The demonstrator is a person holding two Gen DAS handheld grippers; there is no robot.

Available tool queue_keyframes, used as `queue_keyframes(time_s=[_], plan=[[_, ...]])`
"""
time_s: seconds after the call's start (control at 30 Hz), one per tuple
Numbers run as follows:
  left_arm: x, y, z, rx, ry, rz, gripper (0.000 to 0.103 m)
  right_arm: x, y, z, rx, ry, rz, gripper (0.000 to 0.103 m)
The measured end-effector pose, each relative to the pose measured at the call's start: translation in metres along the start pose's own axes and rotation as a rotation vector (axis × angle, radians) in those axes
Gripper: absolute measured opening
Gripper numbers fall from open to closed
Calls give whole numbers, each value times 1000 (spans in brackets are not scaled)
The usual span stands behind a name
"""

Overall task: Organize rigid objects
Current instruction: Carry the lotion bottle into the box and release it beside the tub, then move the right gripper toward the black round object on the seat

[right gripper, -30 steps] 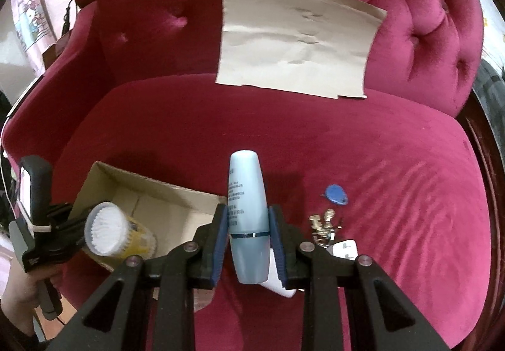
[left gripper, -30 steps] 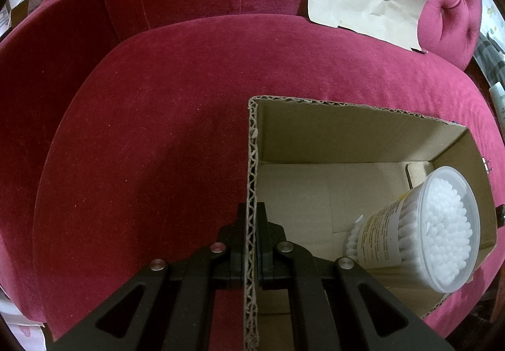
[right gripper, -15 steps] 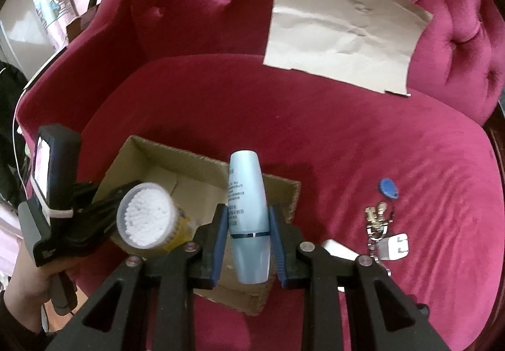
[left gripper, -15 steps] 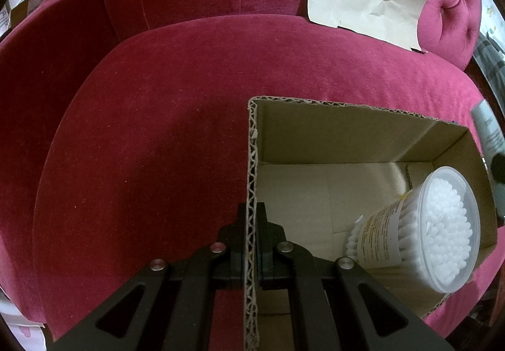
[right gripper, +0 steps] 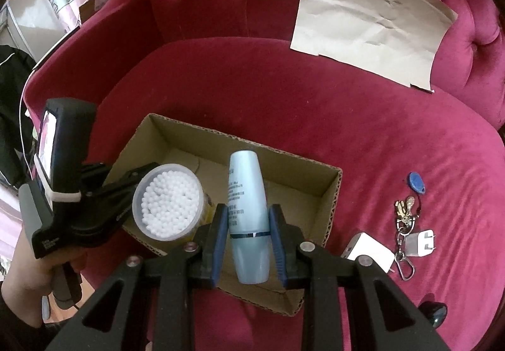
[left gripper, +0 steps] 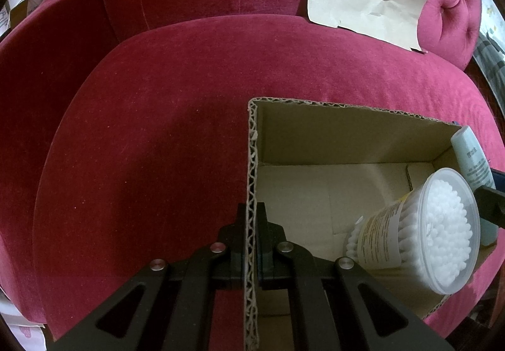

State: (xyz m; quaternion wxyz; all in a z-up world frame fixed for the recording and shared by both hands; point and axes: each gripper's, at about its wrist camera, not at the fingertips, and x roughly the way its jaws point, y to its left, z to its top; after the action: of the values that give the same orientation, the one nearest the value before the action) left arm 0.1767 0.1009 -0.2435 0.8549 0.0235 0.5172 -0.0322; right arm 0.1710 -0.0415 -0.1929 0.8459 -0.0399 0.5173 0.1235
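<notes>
Pinching cardboard box [left gripper: 251, 180] wall, left gripper [left gripper: 251, 243] | clamping pale-blue bottle [right gripper: 247, 209] above box, right gripper [right gripper: 248, 243] | cotton-swab tub [right gripper: 169, 201] inside

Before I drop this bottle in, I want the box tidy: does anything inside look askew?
Yes. The cotton swab tub leans tilted in the cardboard box, its mouth facing out rather than up, with no lid that I can make out. The left tool pinches the box wall; the right tool holds the bottle.
</notes>
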Motion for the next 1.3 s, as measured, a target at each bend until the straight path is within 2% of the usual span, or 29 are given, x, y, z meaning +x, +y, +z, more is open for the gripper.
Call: queue_keyframes(time_s=[0.13, 0.2, 0.23, 0.27, 0.4, 0.47, 0.53, 1.3], plan=[[0, 0, 0, 0, 0, 1, 4, -2, 1, 2, -14, -10, -3, 29], [0, 0, 0, 0, 0, 1, 3, -2, 1, 4, -27, -22, -22, 40], [0, 0, 1, 1, -1, 0, 3, -2, 0, 4, -29, -27, -29, 51], [0, 0, 1, 2, -1, 0, 3, -3, 0, 4, -29, -32, -38, 58], [0, 0, 1, 2, 0, 1, 3, -9, -1, 5, -45, -78, -105, 76], [0, 0, 1, 2, 0, 1, 3, -10, -1, 6, -47, -89, -111, 93], [0, 0, 1, 3, 0, 1, 3, -9, -2, 7, -40, -86, -107, 100], [0, -1, 2, 9, -2, 6, 3, -20, -12, 4, -9, -85, -141, 103]])
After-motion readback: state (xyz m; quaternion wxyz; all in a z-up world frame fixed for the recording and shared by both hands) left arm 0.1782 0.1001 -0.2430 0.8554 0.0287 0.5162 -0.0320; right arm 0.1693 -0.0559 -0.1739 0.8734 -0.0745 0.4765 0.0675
